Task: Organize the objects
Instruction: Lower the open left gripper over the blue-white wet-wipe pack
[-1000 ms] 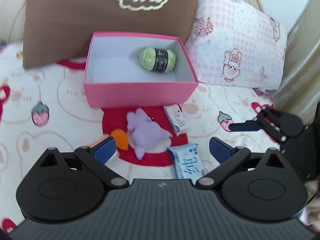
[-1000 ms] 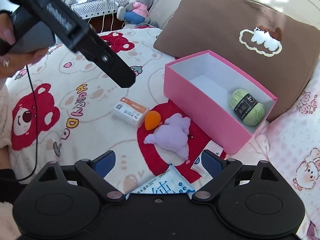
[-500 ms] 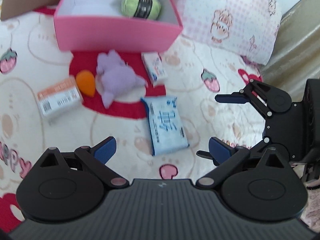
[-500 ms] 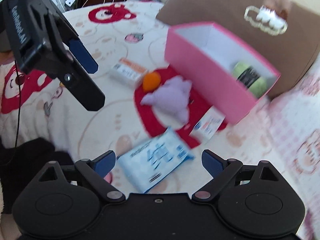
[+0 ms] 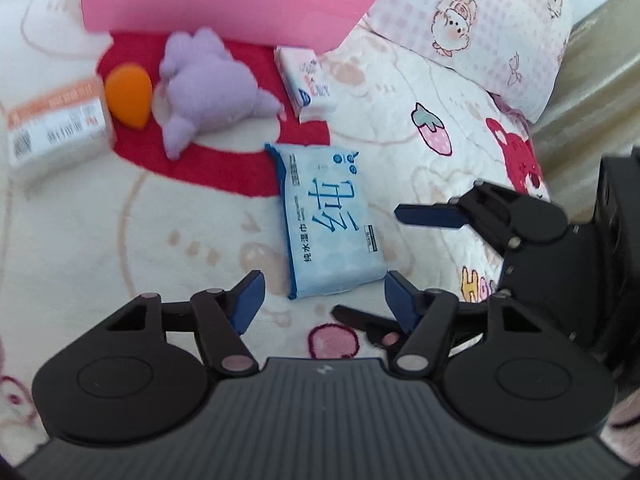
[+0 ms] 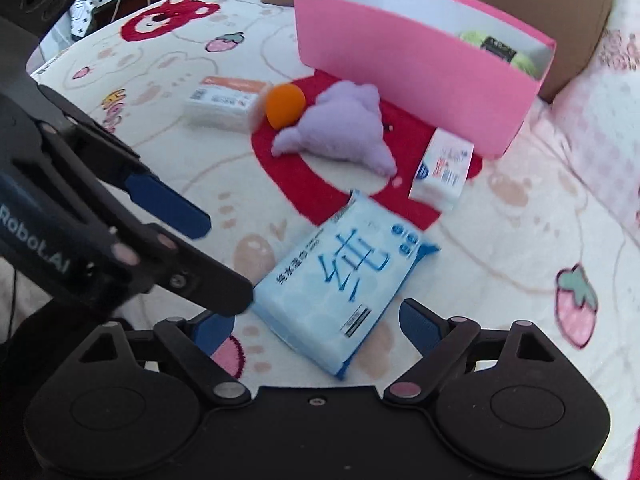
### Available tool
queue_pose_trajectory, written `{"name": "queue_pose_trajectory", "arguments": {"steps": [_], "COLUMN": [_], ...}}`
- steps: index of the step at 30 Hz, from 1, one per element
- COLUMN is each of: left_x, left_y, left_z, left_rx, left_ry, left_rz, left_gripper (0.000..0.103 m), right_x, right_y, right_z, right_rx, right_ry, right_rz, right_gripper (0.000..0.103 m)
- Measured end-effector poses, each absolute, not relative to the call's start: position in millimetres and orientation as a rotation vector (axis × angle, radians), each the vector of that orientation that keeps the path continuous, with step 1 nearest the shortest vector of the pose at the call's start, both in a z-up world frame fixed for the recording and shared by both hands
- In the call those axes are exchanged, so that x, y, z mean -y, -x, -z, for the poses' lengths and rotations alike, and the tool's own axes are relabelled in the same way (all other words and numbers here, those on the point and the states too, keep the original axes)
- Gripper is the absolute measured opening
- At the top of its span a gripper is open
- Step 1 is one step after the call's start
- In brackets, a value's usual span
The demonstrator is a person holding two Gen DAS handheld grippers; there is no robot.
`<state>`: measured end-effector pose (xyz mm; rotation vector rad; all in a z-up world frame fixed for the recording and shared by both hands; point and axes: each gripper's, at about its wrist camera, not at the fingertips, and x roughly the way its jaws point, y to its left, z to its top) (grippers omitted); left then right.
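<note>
A blue wet-wipes pack (image 5: 332, 224) (image 6: 340, 280) lies flat on the bear-print bedspread (image 5: 120, 240). My left gripper (image 5: 324, 300) is low over its near end. The jaws are closing, the right pad is at the pack's corner and the left pad stands clear of it. My right gripper (image 6: 316, 326) comes in from the other side, jaws wide and closing slightly, with the pack's end between its tips. The two grippers nearly touch each other. A pink box (image 6: 412, 80) at the back holds green yarn (image 6: 500, 48).
A purple plush (image 5: 208, 88), an orange sponge (image 5: 130, 96), a white-and-orange carton (image 5: 56, 124) and a small tissue pack (image 5: 306, 80) lie in front of the box. A pink pillow (image 5: 480, 28) and a brown pillow (image 6: 560, 0) stand behind.
Both grippers have come down toward the bed, so the wipes pack now lies at their tips. The left jaws have narrowed from wide open. The right gripper has drawn close beside the left.
</note>
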<state>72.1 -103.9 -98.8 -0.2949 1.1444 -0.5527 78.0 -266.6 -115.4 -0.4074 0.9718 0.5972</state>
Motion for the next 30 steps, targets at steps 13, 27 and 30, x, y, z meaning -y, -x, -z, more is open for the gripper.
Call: {"name": "queue_pose_trajectory", "arguments": {"steps": [13,27,30], "left_x": [99.7,61.4,54.7], "left_y": [-79.4,-77.0,-78.6], "left_z": [128.5,126.1,127.5], "left_rx": [-1.184,-1.187,-1.202], "left_ry": [0.318,0.425,0.47], "left_rz": [0.52,0.518,0.511], "left_gripper": [0.04,0.04,0.04], "right_x": [263.0,235.5,222.2], "right_y": [-77.0,-61.2,-57.6], "right_z": [147.4,135.9,134.1], "right_rx": [-1.002,-0.973,-0.971], "right_ry": [0.226,0.141,0.15], "right_rz": [-0.398,-0.39,-0.427], "right_gripper": [0.083,0.053,0.049]}}
